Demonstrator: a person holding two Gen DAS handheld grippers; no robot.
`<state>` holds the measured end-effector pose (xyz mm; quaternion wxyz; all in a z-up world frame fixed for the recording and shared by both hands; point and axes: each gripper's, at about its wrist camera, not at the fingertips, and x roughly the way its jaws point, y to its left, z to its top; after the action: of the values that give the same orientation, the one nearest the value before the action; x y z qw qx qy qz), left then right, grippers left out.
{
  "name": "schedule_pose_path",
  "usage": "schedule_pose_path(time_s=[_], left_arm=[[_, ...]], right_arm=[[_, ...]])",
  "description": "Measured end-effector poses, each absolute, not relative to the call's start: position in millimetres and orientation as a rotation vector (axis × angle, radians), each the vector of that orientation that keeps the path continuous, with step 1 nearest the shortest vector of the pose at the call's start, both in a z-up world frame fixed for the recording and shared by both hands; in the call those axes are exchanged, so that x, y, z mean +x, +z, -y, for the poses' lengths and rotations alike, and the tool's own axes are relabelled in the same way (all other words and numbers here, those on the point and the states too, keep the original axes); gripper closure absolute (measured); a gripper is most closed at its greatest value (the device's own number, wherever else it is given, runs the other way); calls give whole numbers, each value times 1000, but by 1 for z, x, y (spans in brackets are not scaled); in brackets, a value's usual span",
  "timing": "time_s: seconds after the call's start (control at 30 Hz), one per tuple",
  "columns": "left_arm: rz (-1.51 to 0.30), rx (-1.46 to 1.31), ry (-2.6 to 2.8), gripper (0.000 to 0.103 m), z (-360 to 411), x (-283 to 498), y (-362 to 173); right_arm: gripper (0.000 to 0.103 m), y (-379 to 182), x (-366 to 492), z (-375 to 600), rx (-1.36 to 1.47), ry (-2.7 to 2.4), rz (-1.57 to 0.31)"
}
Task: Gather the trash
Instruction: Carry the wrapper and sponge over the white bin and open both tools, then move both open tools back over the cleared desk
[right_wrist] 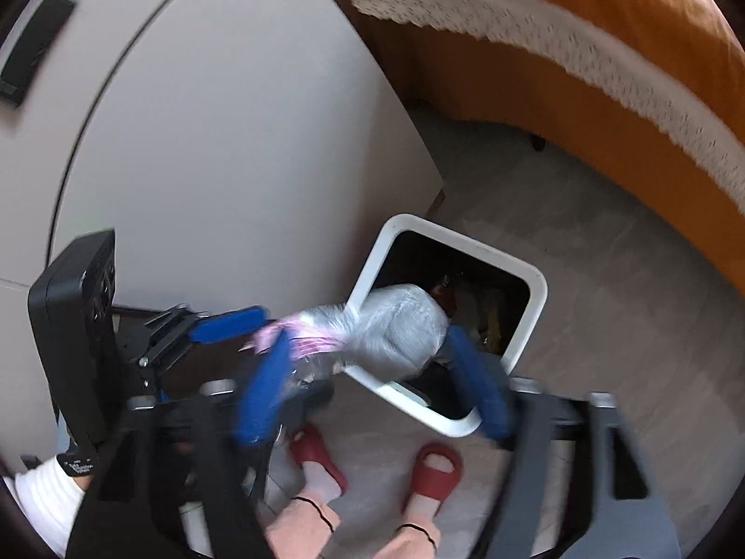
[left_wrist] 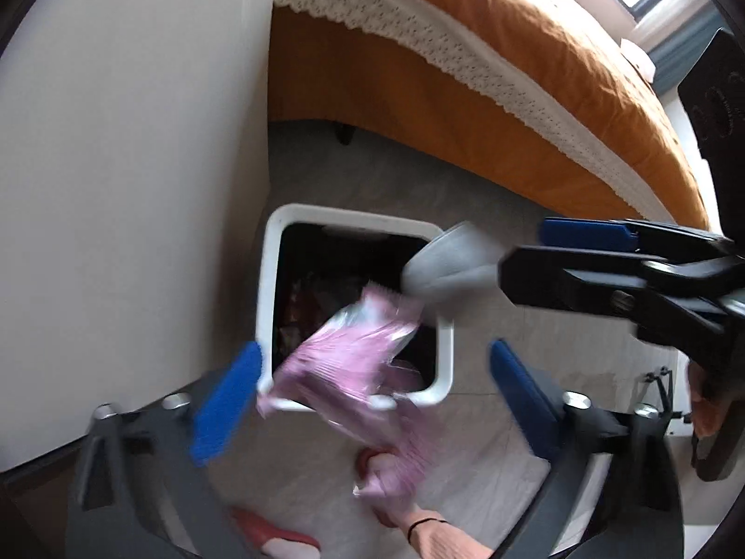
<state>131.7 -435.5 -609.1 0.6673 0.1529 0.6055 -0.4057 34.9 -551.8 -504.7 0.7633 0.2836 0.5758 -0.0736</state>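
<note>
A white square trash bin point(left_wrist: 445, 363) point(right_wrist: 535, 279) stands on the floor beside a white cabinet, with dark wrappers inside. A pink and silver plastic wrapper point(left_wrist: 354, 358) point(right_wrist: 396, 321) hangs blurred over the bin's near rim, touching neither pad of my left gripper point(left_wrist: 372, 396), whose blue pads point(left_wrist: 228, 405) stand wide apart. In the left wrist view my right gripper point(left_wrist: 526, 251) reaches in from the right over the bin's far corner; a grey blurred piece point(left_wrist: 442, 261) sits at its tips. In the right wrist view its pads point(right_wrist: 479, 386) stand apart around the wrapper.
An orange bed with a white lace trim point(left_wrist: 465, 70) point(right_wrist: 582, 46) runs along the far side. The white cabinet point(left_wrist: 130, 163) point(right_wrist: 233, 139) stands left of the bin. The person's feet in red slippers point(right_wrist: 433, 470) stand just before the bin.
</note>
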Motion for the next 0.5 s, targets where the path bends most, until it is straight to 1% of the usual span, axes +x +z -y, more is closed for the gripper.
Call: schedule_pose_path(time_s=[0.03, 0.07, 0.1, 0.2, 0.5], left_arm=[[-1385, 352, -918, 5, 437, 132, -614], [-1391, 361, -917, 5, 437, 132, -616], [-1390, 374, -911, 5, 438, 133, -619], [-1394, 375, -917, 5, 442, 133, -622], [-1369, 394, -923, 5, 439, 129, -606]], right_arm=[[14, -508, 36, 553, 617, -170, -1259], [11, -510, 36, 555, 620, -178, -1264], [4, -512, 36, 558, 629, -189, -1265], [4, -508, 33, 561, 625, -210, -1247], [4, -493, 24, 563, 611, -223, -1224]])
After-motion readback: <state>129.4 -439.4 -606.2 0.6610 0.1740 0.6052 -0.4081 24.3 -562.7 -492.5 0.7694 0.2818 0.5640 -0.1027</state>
